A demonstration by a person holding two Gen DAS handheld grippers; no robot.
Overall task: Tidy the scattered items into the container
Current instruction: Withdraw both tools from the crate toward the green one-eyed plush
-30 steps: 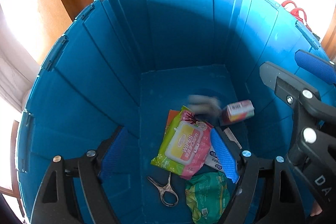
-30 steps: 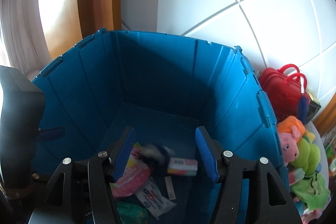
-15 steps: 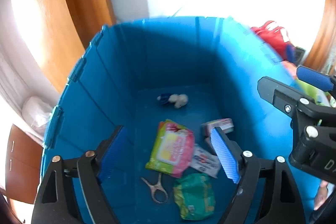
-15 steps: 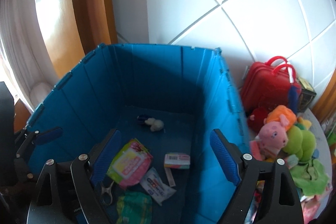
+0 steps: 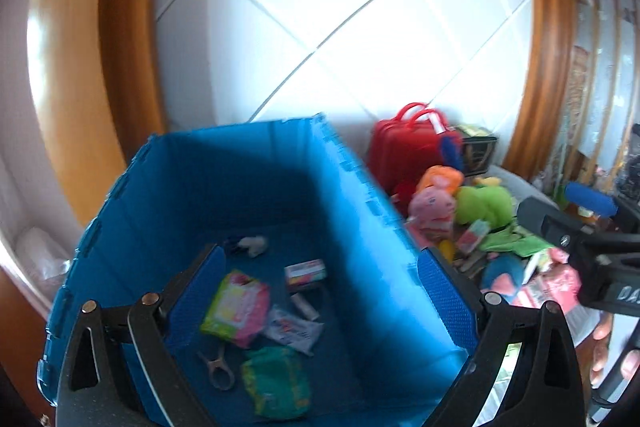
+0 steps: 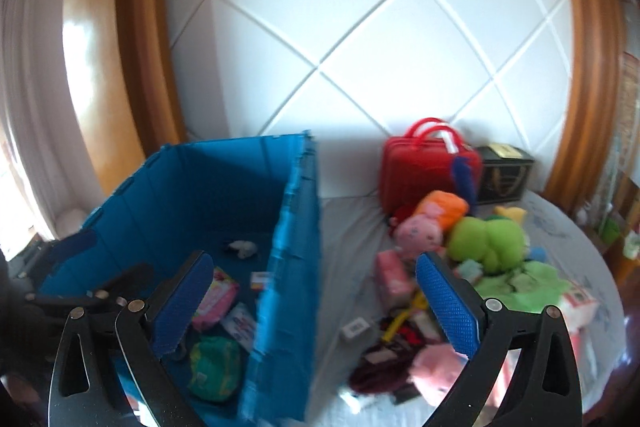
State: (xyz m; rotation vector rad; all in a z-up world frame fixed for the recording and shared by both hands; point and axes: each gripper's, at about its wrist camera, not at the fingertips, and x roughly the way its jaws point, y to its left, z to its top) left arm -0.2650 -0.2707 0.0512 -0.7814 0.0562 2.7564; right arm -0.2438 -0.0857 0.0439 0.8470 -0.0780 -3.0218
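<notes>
The blue crate (image 5: 352, 227) holds a wipes pack (image 5: 236, 307), a green pouch (image 5: 276, 381), a small box (image 5: 306, 271), a white sachet (image 5: 294, 331), a metal clip (image 5: 218, 367) and a small white and blue toy (image 5: 250, 245). Above the crate's near end, my left gripper (image 5: 320, 297) is open; its jaws are opening with nothing between them. My right gripper (image 6: 316, 291) hangs over the crate's right wall (image 6: 296, 247), jaws opening and empty. Scattered items lie right of the crate: a pink plush (image 6: 420, 231), a green plush (image 6: 486, 239) and small packets (image 6: 394, 277).
A red case (image 6: 430, 167) and a black box (image 6: 506, 167) stand against the white tiled wall behind the pile. An orange plush (image 6: 444, 205) lies on the pile. The grey round table (image 6: 352, 227) ends at a curved edge on the right. Wooden frames flank the wall.
Both grippers rose out of the crate and swung right, so the toy pile came into view. Their jaws widened. The small toy and the box fell and now lie on the crate floor.
</notes>
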